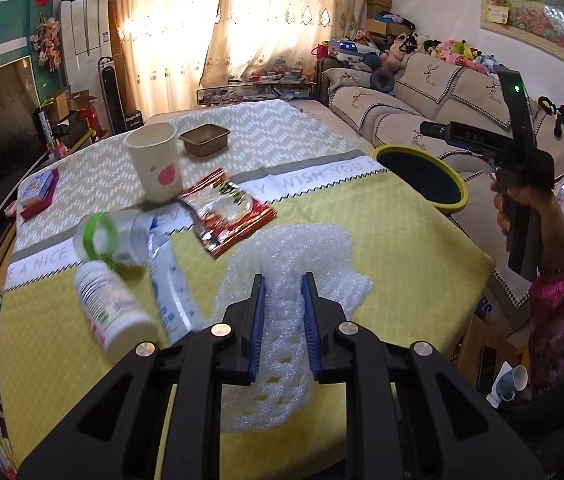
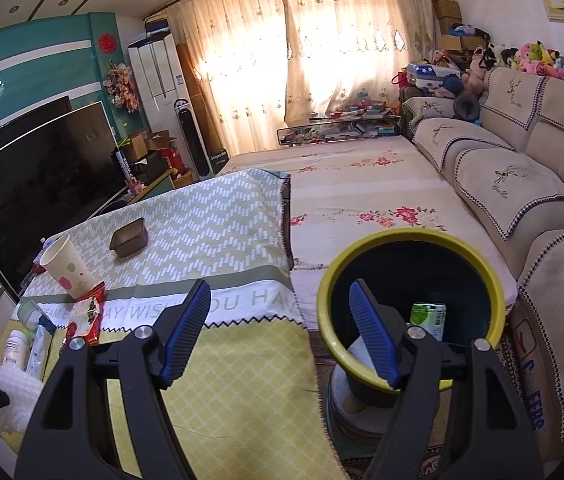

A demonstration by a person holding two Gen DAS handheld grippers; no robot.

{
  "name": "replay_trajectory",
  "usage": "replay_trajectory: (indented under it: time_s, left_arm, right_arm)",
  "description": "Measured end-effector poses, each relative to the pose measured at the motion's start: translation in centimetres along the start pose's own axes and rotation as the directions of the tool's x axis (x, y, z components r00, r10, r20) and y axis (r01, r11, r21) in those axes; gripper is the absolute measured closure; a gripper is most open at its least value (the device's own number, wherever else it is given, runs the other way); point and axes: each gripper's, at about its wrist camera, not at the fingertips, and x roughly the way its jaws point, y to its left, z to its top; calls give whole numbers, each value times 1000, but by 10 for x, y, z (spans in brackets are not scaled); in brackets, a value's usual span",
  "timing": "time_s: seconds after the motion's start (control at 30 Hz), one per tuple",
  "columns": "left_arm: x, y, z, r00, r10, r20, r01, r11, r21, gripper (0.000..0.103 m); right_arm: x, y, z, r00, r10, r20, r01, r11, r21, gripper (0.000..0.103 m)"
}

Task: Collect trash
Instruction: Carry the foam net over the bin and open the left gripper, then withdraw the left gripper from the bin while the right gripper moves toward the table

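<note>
Counter [image 1: 402, 232] has a yellow lattice cloth up front and a chevron cloth behind. Lying on it: white foam netting [image 1: 294, 264], a tipped white pill bottle [image 1: 112, 308], blue-white pouch [image 1: 170, 292], clear jar with green lid [image 1: 102, 240], red snack wrapper [image 1: 228, 210]. Upright paper cup [image 1: 156, 164], brown tray [image 1: 205, 140], red-edged box [image 1: 36, 192] at far left.

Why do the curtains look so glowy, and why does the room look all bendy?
In both views daylight shines through the curtains, so parts of them wash out to white. In both views the round lens bends the table edge and sofa and darkens the corners. In the left wrist view the white bottle looks a little smeared, while the foam net in the left tool stays sharp.
</note>
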Motion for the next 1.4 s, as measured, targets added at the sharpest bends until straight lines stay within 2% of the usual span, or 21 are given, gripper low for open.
replay_trajectory:
  time_s: [0.37, 0.67, 0.87, 1.07, 1.23, 1.27, 1.3, 1.4]
  left_arm:
    - [55, -60, 76, 995, -102, 20, 99, 986, 133, 84]
    - [122, -136, 142, 978, -209, -17, 206, 945, 255, 84]
    - [174, -187, 175, 966, -255, -51, 258, 919, 299, 84]
    - [228, -219, 199, 955, -277, -110, 297, 914, 277, 82]
    - [264, -238, 208, 959, -251, -128, 277, 923, 268, 70]
    - [270, -241, 209, 960, -245, -133, 272, 925, 264, 61]
    - [272, -240, 209, 960, -241, -140, 270, 926, 262, 45]
    - [277, -239, 206, 963, -231, -142, 261, 930, 261, 36]
  right_arm:
    - [-22, -64, -2, 992, -120, 45, 116, 990, 85, 35]
    - [-25, -123, -14, 978, -207, 30, 198, 962, 187, 35]
    - [-23, -145, -18, 973, -231, 13, 223, 950, 218, 35]
    - [-23, -158, -19, 968, -251, 2, 243, 942, 231, 34]
    - [-29, -163, -19, 958, -285, 8, 276, 931, 239, 30]
    - [-30, -162, -19, 958, -287, 8, 277, 931, 238, 30]
    - [-31, -162, -19, 959, -285, 8, 275, 932, 238, 31]
    - [-32, -158, -19, 959, -283, 10, 273, 934, 231, 31]
